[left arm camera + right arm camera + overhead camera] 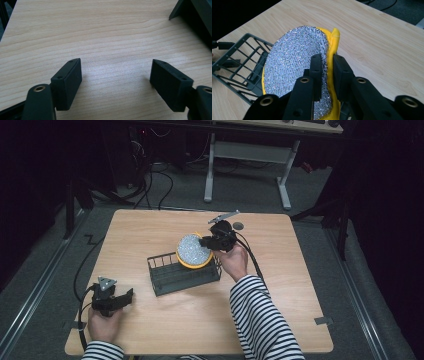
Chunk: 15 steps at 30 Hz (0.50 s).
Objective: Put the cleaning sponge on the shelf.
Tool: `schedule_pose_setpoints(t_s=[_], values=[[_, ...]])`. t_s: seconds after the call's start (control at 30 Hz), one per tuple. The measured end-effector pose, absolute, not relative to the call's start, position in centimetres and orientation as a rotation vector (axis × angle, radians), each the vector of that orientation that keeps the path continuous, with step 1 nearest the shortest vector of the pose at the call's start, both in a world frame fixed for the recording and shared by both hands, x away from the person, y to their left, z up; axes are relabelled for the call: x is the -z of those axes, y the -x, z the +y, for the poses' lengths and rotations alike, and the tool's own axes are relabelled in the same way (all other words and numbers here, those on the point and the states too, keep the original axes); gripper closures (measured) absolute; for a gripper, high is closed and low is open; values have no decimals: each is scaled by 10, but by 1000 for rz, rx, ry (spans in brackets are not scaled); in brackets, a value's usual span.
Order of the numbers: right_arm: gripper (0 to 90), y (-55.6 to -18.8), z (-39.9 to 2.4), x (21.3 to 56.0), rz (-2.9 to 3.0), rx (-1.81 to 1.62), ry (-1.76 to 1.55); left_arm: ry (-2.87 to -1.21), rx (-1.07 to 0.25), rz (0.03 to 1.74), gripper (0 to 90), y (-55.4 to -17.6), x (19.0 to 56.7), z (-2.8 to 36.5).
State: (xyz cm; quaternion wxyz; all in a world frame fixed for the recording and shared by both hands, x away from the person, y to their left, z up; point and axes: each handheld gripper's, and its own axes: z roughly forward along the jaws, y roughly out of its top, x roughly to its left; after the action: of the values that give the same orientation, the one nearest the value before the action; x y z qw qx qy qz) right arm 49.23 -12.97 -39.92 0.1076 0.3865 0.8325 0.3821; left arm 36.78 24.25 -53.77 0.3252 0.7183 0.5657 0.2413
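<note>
Right gripper view: we note right gripper (327, 72) jaws clamped on sponge (294, 65) rim over rack (184, 272); soft, light. Left gripper (116, 82) jaws apart.

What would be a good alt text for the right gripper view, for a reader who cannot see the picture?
The right gripper pinches the edge of a round scouring pad, silver mesh on a yellow backing, between its two black jaws. The pad hangs above a dark wire rack that stands on a light wooden table.
</note>
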Motion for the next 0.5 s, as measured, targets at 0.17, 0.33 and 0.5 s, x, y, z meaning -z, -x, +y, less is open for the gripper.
schedule_pose_setpoints(t_s=[0.17,0.33,0.5], values=[[788,-492,-130,408,2454,-1114,-1144,-1885,-632,1482,261,-368,538,242],[788,-490,-132,412,2459,-1110,-1142,-1884,-632,1482,261,-368,538,242],[791,-487,-135,416,2472,-1098,-1139,-1884,-631,1482,261,-368,538,243]])
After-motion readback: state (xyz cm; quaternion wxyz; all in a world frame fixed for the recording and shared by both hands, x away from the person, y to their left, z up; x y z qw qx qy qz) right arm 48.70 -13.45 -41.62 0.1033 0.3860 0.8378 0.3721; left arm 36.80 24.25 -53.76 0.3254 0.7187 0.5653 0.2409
